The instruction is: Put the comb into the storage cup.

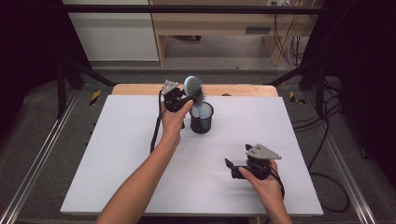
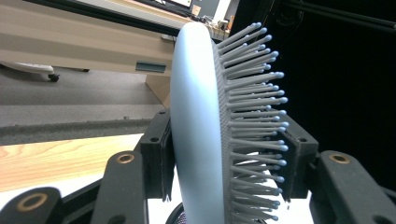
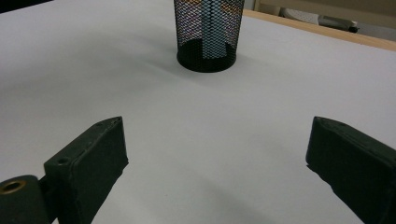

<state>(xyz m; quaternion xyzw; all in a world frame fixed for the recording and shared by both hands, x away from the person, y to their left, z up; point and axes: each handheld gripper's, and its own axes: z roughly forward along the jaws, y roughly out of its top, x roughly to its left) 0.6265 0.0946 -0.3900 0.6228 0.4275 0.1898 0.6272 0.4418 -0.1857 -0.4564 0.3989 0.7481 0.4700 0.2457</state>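
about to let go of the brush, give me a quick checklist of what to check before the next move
1. Hairbrush handle end inside the mesh cup: ok, it stands in the cup.
2. Left gripper fingers around the brush head: ok, one at the back, one at the bristles; whether they press, cannot tell.
3. Cup upright on the white table: ok.
4. Right gripper out of the way: ok, open, nothing between its fingers, well short of the cup.
5. Brush will stay put once released: cannot tell.
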